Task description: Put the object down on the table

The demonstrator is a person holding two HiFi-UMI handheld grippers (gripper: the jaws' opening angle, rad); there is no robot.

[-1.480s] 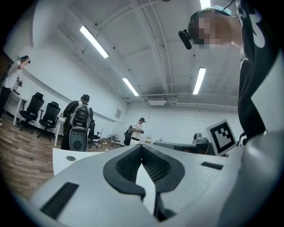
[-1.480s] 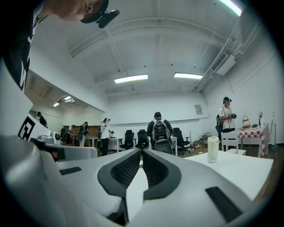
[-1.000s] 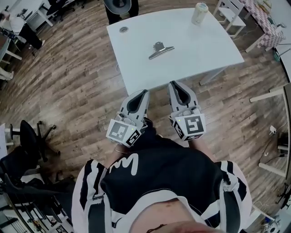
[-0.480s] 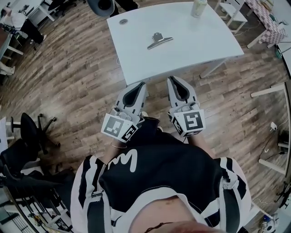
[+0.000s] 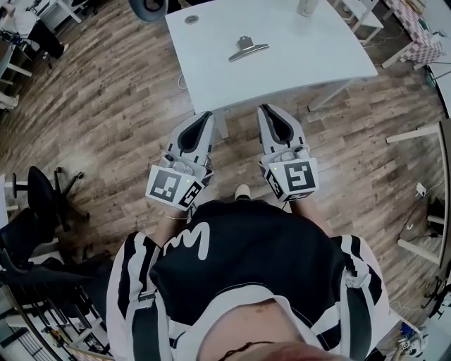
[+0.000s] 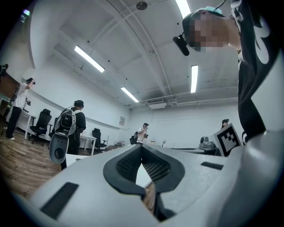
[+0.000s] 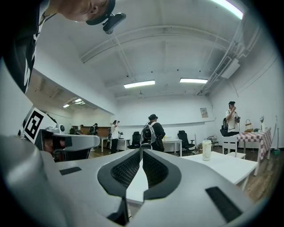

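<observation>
Head view | left gripper [image 5: 203, 116] and right gripper [image 5: 268, 111] seen closed, nothing held | metal clip [image 5: 246, 48] lies on table [image 5: 317, 63] — judged placed | clip is best left undisturbed

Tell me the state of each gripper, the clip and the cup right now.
left gripper, jaws shut, nothing between them.
right gripper, jaws shut, nothing between them.
binder clip, lying on the table, apart from both grippers.
cup, standing upright on the table.

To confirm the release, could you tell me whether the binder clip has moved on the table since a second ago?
No. The binder clip keeps its offset from the round hole in the table.
</observation>
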